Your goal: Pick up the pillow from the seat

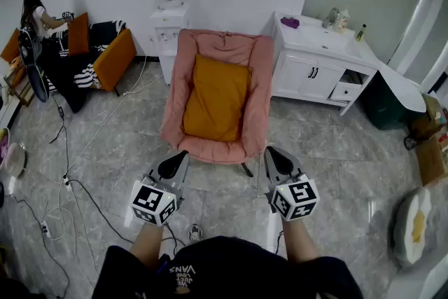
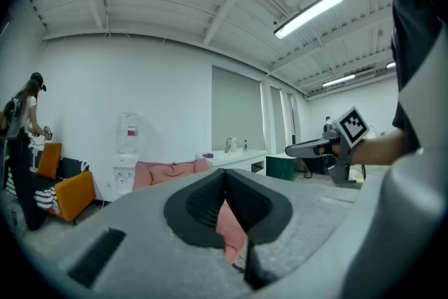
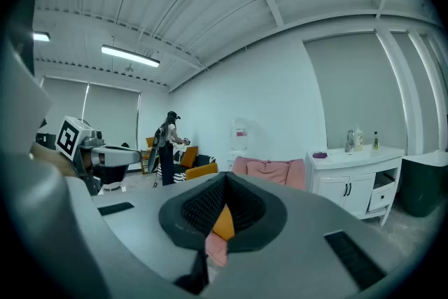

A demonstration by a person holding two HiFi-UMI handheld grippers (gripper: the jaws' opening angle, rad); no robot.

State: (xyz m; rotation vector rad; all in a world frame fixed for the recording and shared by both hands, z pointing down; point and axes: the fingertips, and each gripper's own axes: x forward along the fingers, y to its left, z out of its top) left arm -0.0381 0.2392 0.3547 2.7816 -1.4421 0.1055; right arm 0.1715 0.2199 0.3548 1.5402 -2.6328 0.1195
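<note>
An orange pillow (image 1: 215, 98) lies upright against the back of a pink padded seat (image 1: 257, 108) in the middle of the head view. Both grippers are held side by side in front of the seat's front edge, apart from it. My left gripper (image 1: 176, 161) is shut with nothing in it, and so is my right gripper (image 1: 274, 156). In the left gripper view the pink seat (image 2: 168, 172) shows beyond the closed jaws. A sliver of the orange pillow (image 3: 224, 223) and the pink seat (image 3: 269, 170) appear past the jaws in the right gripper view.
A white cabinet with a sink (image 1: 322, 66) stands right of the seat, a water dispenser (image 1: 170, 17) behind it. An orange sofa (image 1: 105, 56) with a person (image 1: 35, 10) is at far left. Cables (image 1: 77, 178) run over the tiled floor on the left.
</note>
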